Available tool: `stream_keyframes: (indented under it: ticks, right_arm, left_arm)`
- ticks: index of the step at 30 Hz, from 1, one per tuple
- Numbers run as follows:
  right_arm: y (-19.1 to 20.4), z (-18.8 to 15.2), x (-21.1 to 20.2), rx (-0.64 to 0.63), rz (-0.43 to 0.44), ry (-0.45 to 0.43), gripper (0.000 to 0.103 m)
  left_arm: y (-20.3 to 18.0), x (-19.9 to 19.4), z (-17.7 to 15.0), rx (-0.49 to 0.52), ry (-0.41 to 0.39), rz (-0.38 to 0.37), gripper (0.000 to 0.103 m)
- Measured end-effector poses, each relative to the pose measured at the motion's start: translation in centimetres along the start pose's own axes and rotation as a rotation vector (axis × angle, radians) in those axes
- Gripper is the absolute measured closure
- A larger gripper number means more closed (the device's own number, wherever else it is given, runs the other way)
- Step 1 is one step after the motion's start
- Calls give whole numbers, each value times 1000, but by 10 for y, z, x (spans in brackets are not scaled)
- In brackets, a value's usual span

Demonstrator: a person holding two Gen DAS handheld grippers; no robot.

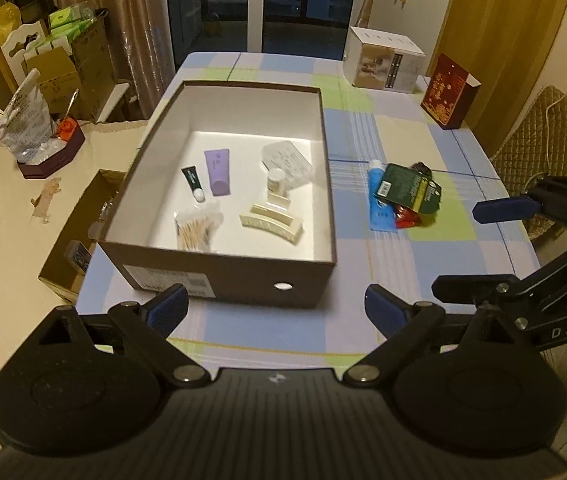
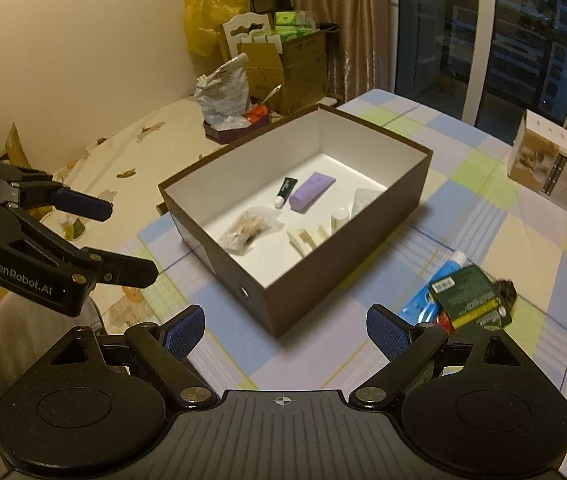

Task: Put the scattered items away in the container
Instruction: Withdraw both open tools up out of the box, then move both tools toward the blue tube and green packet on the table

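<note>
Left hand-held gripper (image 1: 275, 308): jaws spread wide, nothing between them; held low over the near tabletop edge, aimed at the box's short end.
Right hand-held gripper (image 2: 285, 330): jaws likewise spread and empty, hovering near the box's corner, angled toward the loose pile.
Box (image 1: 223, 268): brown, open, white inside, on the checked tabletop (image 1: 463, 248).
Inside box: purple tube (image 1: 217, 171), small dark tube (image 1: 192, 182), cotton swabs (image 1: 195, 230), comb (image 1: 271, 224), small jar (image 1: 275, 182), possibly a clear packet (image 1: 285, 156).
Outside box: blue tube (image 1: 379, 204), green packet (image 1: 407, 192), red item (image 1: 407, 218), piled together right of the box.
</note>
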State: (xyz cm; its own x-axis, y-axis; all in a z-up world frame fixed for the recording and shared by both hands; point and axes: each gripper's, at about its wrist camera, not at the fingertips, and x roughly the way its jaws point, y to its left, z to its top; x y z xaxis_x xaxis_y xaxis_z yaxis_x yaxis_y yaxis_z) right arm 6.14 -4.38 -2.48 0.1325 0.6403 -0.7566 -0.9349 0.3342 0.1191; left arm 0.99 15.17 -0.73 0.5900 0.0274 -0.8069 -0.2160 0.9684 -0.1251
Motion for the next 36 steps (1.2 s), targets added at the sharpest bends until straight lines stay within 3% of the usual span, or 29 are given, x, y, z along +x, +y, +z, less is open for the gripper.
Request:
stream_keyframes:
  ticks: [16, 36]
  right_arm:
    - [-16, -34, -27, 87, -59, 6, 10]
    - [-80, -77, -59, 275, -249, 16, 10]
  left_arm:
    - [-37, 3, -15, 29, 17, -43, 10]
    - [-104, 55, 6, 147, 27, -133, 10]
